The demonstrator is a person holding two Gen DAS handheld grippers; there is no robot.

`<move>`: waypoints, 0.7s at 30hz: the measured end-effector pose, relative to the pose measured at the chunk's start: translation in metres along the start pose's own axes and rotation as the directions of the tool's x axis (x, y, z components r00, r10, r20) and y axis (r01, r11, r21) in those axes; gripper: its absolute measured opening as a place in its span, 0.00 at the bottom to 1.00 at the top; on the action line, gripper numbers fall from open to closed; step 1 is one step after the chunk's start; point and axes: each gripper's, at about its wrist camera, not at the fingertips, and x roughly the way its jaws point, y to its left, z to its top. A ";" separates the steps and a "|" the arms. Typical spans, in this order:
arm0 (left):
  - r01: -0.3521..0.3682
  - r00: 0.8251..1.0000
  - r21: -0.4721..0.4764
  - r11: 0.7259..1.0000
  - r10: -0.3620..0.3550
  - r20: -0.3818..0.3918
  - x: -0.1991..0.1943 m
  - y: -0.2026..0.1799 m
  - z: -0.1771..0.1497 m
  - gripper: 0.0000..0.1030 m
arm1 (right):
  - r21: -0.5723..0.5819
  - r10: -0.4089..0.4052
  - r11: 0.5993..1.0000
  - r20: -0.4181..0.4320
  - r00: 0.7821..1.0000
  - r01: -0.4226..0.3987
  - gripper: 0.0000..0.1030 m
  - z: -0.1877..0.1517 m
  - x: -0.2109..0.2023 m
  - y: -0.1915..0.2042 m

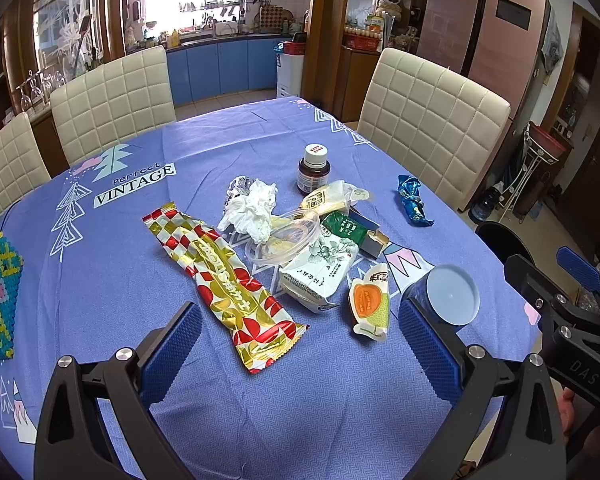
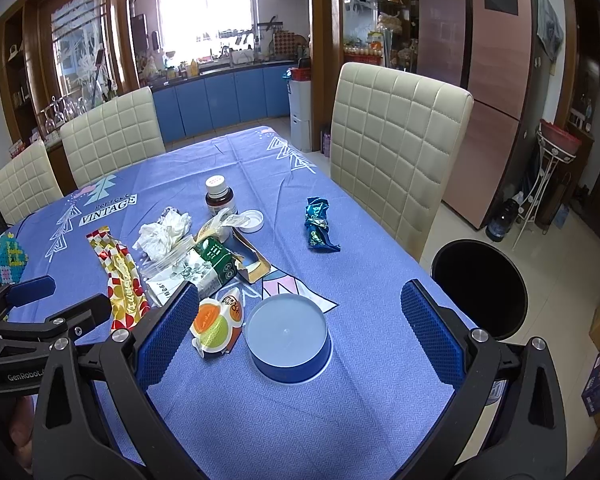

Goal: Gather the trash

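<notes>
Both the left hand-held gripper and right hand-held gripper gape wide, empty, near the upturned round blue plastic tub on the table.

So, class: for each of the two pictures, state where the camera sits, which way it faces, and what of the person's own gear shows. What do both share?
Left wrist: on the left hand-held gripper, facing across the table at the red-gold wrapper; its open fingers and the right hand-held gripper show.
Right wrist: on the right one, facing the blue tub and black bin; its open fingers show.
Shared: tub, wrapper, brown bottle.
</notes>
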 end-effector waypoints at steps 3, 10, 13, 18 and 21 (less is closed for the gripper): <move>-0.003 1.000 -0.001 1.000 0.003 0.001 0.000 0.000 0.001 0.93 | -0.001 0.000 1.000 0.000 1.000 0.000 0.97 -0.001 0.000 0.001; -0.002 1.000 -0.002 1.000 0.002 0.000 0.000 0.000 0.001 0.93 | 0.000 0.000 1.000 0.000 1.000 0.000 0.97 0.001 0.000 0.000; -0.001 1.000 -0.002 1.000 0.001 0.000 0.000 0.000 0.001 0.93 | -0.001 0.000 1.000 -0.002 1.000 0.000 0.97 0.000 0.000 0.000; -0.002 1.000 -0.002 1.000 0.002 0.000 0.000 0.000 0.001 0.93 | -0.002 0.001 1.000 -0.003 1.000 -0.001 0.97 -0.001 0.001 0.001; -0.003 1.000 -0.003 1.000 0.003 -0.001 0.000 0.000 0.001 0.93 | -0.001 0.002 1.000 -0.006 1.000 -0.002 0.97 0.001 0.000 0.000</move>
